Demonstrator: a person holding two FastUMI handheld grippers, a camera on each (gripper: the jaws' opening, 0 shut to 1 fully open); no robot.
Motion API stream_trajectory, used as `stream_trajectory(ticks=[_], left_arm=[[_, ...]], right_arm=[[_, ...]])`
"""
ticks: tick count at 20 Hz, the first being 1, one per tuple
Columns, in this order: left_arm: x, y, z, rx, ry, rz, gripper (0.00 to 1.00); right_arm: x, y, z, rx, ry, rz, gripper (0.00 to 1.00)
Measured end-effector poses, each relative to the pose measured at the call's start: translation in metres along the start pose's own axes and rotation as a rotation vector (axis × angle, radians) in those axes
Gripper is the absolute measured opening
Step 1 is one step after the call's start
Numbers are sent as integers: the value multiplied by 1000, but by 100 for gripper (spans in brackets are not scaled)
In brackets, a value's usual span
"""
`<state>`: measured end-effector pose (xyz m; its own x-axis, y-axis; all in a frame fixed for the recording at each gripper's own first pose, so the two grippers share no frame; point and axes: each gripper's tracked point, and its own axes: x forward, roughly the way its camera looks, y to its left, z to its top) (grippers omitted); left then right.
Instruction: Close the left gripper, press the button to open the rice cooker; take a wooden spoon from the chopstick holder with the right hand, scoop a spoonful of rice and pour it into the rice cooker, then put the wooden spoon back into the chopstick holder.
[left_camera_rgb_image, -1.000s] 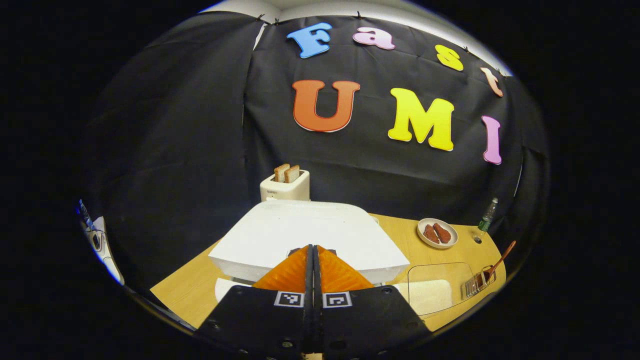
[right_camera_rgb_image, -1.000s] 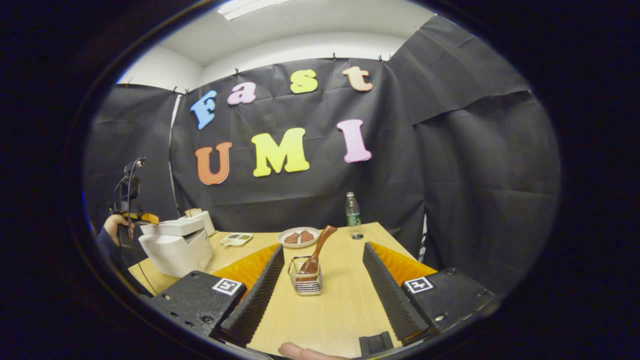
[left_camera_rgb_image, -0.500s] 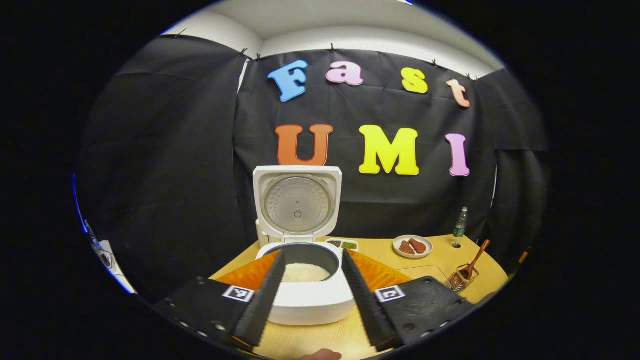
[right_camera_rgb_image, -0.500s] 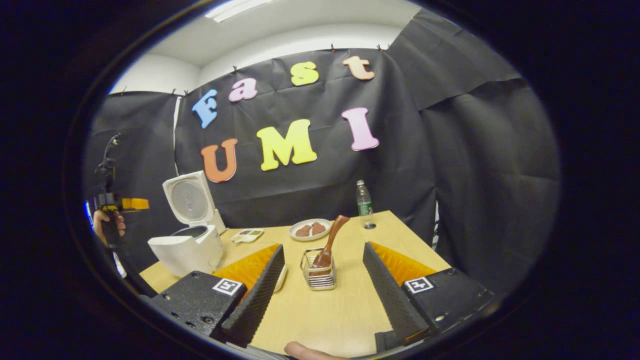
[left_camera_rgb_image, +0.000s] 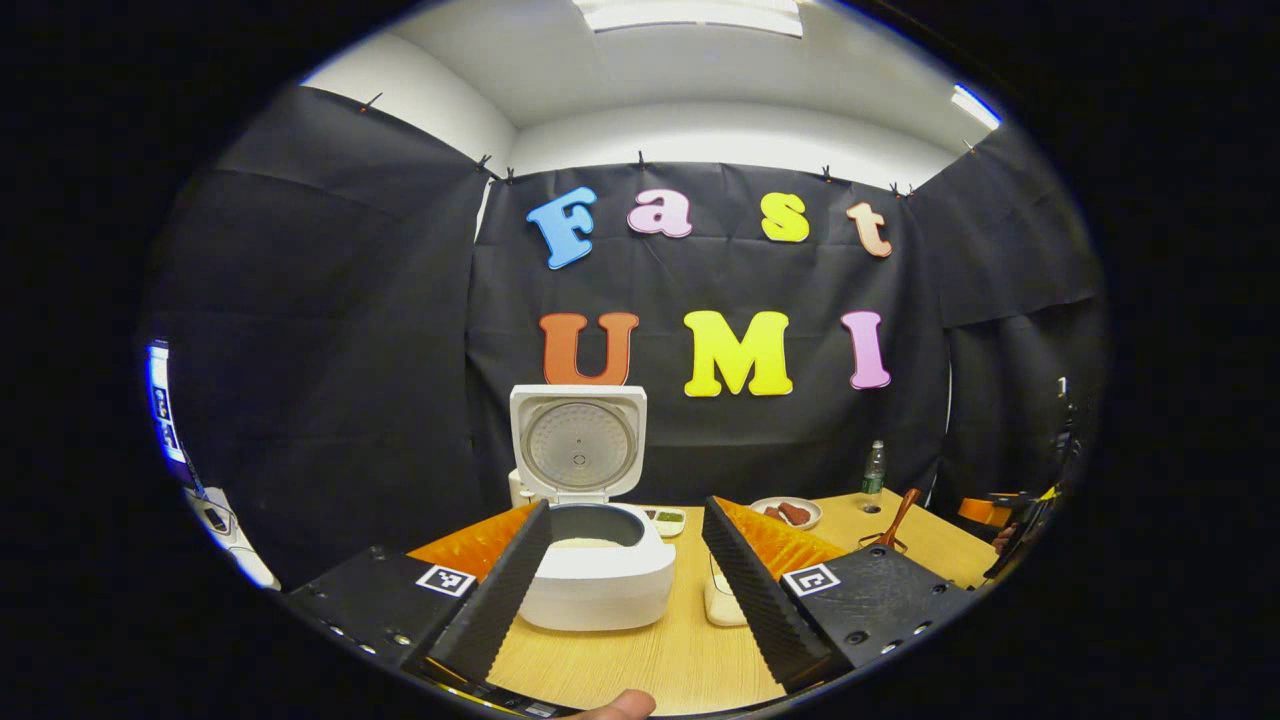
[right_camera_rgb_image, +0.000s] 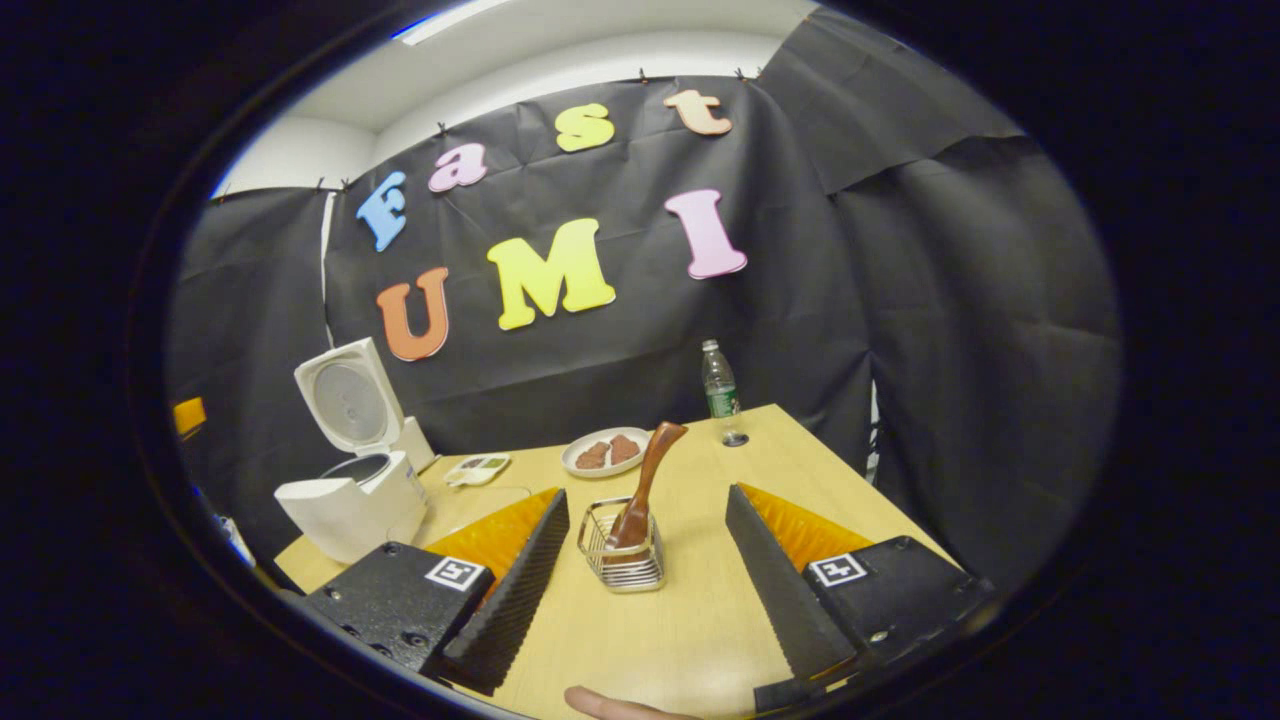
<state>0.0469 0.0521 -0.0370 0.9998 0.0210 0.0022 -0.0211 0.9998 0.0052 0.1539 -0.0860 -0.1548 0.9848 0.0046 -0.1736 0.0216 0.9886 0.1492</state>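
Note:
The white rice cooker (left_camera_rgb_image: 600, 585) stands with its lid (left_camera_rgb_image: 578, 445) raised upright, and white rice shows in its pot. My left gripper (left_camera_rgb_image: 626, 505) is open a short way in front of it, touching nothing. In the right gripper view the wooden spoon (right_camera_rgb_image: 645, 480) leans in the wire chopstick holder (right_camera_rgb_image: 622, 555). My right gripper (right_camera_rgb_image: 648, 493) is open, its fingers either side of the holder and short of it. The rice cooker (right_camera_rgb_image: 350, 500) sits at the table's far left there. A clear container of rice (left_camera_rgb_image: 722, 600) is partly hidden behind my left gripper's right finger.
A plate of brown pieces (right_camera_rgb_image: 605, 452), a small sauce dish (right_camera_rgb_image: 478, 468) and a water bottle (right_camera_rgb_image: 717, 385) stand toward the back of the wooden table (right_camera_rgb_image: 690, 620). The table's right edge runs close to the bottle. A person's fingertip (right_camera_rgb_image: 600, 703) shows at the bottom.
The cooker's lid has sprung up. My left gripper went from shut on top of the cooker to open and drew back. The right gripper edged toward the holder.

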Motion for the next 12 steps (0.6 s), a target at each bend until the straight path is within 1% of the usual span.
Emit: stream_trajectory(ticks=[2,4,5,7,8,9,10,12], left_arm=[[-11,2,-3,-3,-5,12,96],[-23,-3,-11,5,1,1,96],[-28,-2,-12,10,-5,-3,96],[-36,-4,-15,18,-12,-15,96],[-37,-4,-18,26,-9,-18,96],[-40,-2,-20,41,-4,-15,96],[-43,1,-20,58,-3,-12,96],[-51,4,-20,86,-6,-10,96]], right_arm=[[29,3,-7,-21,10,16,100],[57,7,-22,-32,58,50,100],[68,5,-29,-31,81,47,100],[91,1,-29,-45,76,23,100],[102,-2,-26,-59,63,4,97],[114,-5,-25,-69,54,-8,100],[125,-7,-25,-73,54,-19,100],[147,-14,-26,-35,52,-47,100]])
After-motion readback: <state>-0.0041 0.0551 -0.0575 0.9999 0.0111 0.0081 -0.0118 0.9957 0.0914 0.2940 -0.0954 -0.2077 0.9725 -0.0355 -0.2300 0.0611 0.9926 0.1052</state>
